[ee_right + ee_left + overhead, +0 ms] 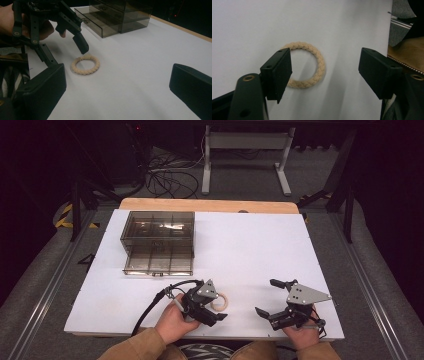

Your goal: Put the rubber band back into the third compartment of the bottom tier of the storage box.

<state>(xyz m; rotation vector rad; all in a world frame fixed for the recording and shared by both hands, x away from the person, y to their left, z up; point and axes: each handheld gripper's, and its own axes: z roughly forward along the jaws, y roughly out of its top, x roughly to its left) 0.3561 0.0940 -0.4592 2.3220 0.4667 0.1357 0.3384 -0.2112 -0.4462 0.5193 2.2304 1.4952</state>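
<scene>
A beige braided rope ring [223, 304] lies flat on the white board [260, 245] near its front edge. My left gripper [216, 309] hovers just over it, pointing down, open. In the left gripper view one jaw covers the near-left arc of the ring [320, 62] and the other stands well off to the right; neither pad presses on it. My right gripper [269, 297] rests to the right, open with nothing between its jaws. In the right gripper view a fingertip [81, 46] of the left gripper hangs just above the ring [85, 71].
A smoky transparent drawer box [157, 227] stands at the board's back left, its lower drawer [159, 262] pulled out toward me. The box [120, 15] lies beyond the ring in the right gripper view. Cables and a grey table frame [245, 155] lie on the floor behind.
</scene>
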